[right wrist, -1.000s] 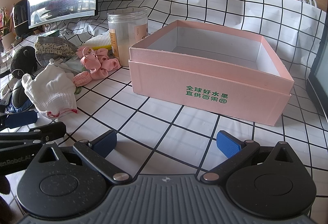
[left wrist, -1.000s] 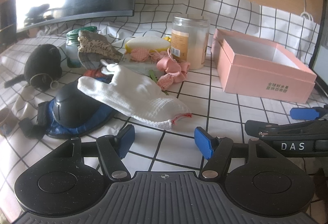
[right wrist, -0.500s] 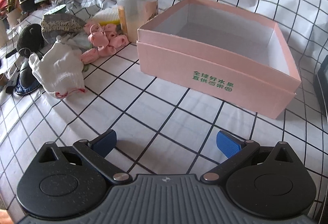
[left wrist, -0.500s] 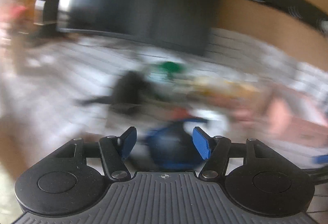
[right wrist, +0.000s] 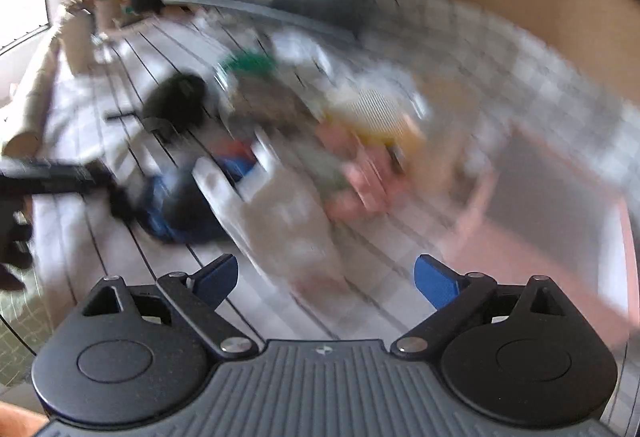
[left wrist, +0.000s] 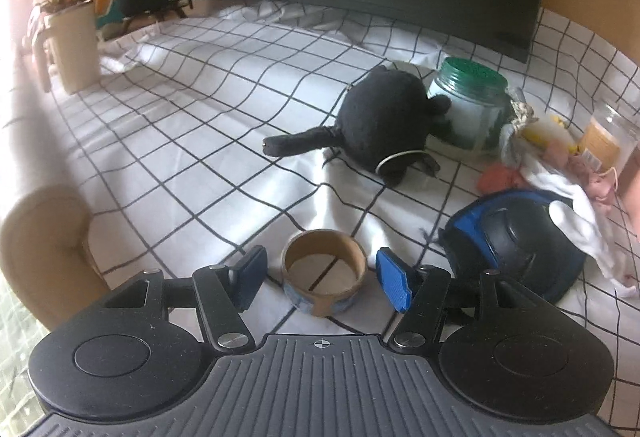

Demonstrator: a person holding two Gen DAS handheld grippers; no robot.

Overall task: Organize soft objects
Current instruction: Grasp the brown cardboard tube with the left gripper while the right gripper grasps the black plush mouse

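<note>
Between the spread blue pads of the left gripper sits a brown cardboard tape roll, untouched; the right gripper gapes wide above a blurred white cloth glove.

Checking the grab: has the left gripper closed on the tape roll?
No, the left gripper is open, its fingers apart on either side of the tape roll.

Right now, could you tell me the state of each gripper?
Left gripper: open, straddling the tape roll, not gripping.
Right gripper: open, holding nothing.

Your black plush toy lies on the checked cloth, tail pointing left. To its right, your white glove drapes over the blue-edged black pad.
</note>
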